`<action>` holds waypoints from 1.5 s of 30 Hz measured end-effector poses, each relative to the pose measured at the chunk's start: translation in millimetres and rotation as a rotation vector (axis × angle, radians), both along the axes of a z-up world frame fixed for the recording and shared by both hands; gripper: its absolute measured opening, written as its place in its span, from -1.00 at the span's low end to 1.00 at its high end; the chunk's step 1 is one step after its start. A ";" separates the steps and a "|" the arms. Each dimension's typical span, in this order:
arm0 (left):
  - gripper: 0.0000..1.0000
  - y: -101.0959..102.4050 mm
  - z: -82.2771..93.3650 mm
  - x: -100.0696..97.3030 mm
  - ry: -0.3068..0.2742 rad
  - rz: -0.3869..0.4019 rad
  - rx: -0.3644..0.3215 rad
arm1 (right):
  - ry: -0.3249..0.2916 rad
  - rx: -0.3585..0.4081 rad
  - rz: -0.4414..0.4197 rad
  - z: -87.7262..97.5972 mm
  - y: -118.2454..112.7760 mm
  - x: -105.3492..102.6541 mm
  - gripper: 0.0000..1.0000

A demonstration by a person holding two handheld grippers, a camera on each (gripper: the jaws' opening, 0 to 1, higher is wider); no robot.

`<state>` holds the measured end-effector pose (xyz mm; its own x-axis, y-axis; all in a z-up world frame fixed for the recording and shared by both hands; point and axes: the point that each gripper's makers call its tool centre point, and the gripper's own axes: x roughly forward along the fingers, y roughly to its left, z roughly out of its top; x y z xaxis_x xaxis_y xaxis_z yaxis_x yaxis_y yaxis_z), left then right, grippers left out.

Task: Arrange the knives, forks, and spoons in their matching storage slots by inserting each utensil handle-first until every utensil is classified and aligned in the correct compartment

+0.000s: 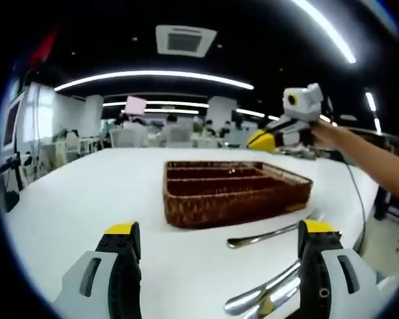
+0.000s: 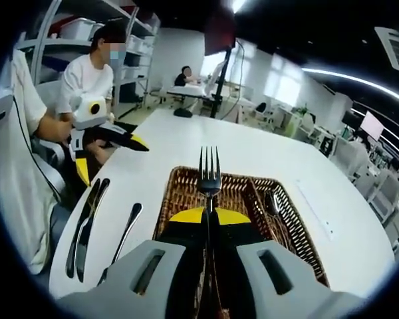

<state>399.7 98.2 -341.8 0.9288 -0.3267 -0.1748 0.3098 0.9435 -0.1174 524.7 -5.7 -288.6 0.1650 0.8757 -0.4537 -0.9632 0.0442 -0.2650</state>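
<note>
The right claw [image 2: 209, 216] was pressed together on a fork [image 2: 209, 174], which was held by its handle with the tines pointing away from the camera and upward in the right gripper view. The fork was carried above the near end of a woven basket tray [image 2: 186, 181], presumably so that it could be lined up with one of the long slots; a grip at the handle would likely have to be turned or reset for a handle-first insertion. Something dark lay in one slot toward the right of the tray, but what it was could not be told.

The left claw [image 1: 219, 242] was spread wide and empty, low over the white counter [image 1: 86, 193], facing the tray [image 1: 239, 199] from its long side. Just before its right jaw, a spoon [image 1: 266, 234] lay on the counter near the tray, and further utensil handles [image 1: 266, 292] were seen closer in, beside that jaw. This position suggested readiness for the next pickup.

In the right gripper view, knives [image 2: 86, 222] and a spoon [image 2: 128, 229] were laid out on the counter left of the tray, still unsorted, so most of the task was judged to remain.
</note>
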 end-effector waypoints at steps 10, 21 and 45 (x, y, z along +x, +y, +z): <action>0.99 4.9 -4.1 0.0 -0.001 0.012 0.067 | 0.004 -0.026 0.000 -8.0 -0.7 8.8 -0.93; 0.99 0.7 -0.3 -1.7 -0.014 0.004 0.081 | 0.002 -0.034 0.007 -9.4 5.6 11.8 -0.93; 0.99 10.3 2.3 1.7 -0.021 -0.007 0.162 | 0.030 -0.062 -0.003 -20.1 7.9 31.8 -0.93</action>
<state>401.4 108.5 -339.5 0.9307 -0.3021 -0.2064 0.3171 0.9474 0.0432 556.4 2.2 -308.7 0.1526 0.8453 -0.5121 -0.9708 0.0312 -0.2379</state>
